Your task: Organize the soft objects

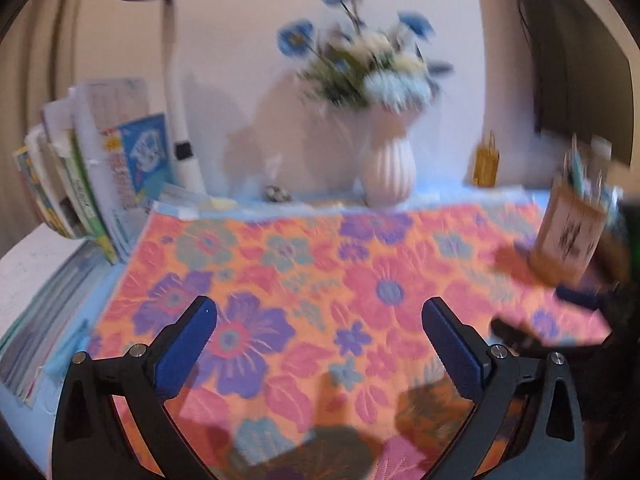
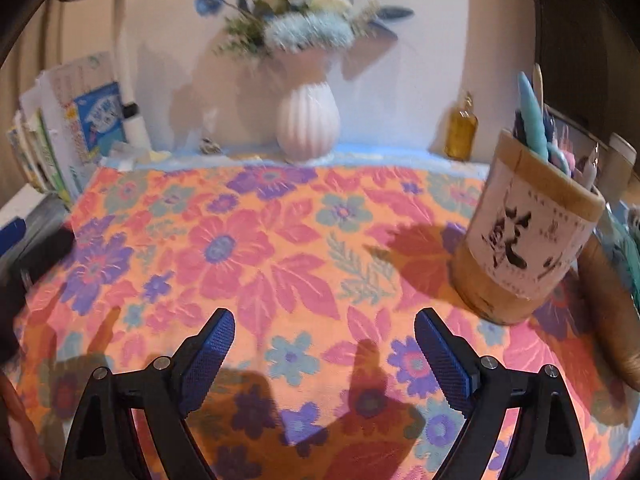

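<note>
An orange floral cloth [image 1: 320,272] with pink, purple and teal flowers lies spread flat over the desk; it also shows in the right wrist view [image 2: 280,248]. My left gripper [image 1: 320,320] is open and empty, held just above the cloth's near part. My right gripper [image 2: 325,330] is open and empty, also above the cloth's near part. The right gripper shows blurred at the right edge of the left wrist view [image 1: 560,316]. The left gripper shows blurred at the left edge of the right wrist view [image 2: 28,248].
A white ribbed vase [image 2: 307,122] of flowers stands at the back by the wall. A bamboo pen holder [image 2: 528,232] stands on the cloth's right side. A small amber bottle [image 2: 461,130], a white lamp stem [image 1: 180,120] and leaning books [image 1: 92,168] line the back and left.
</note>
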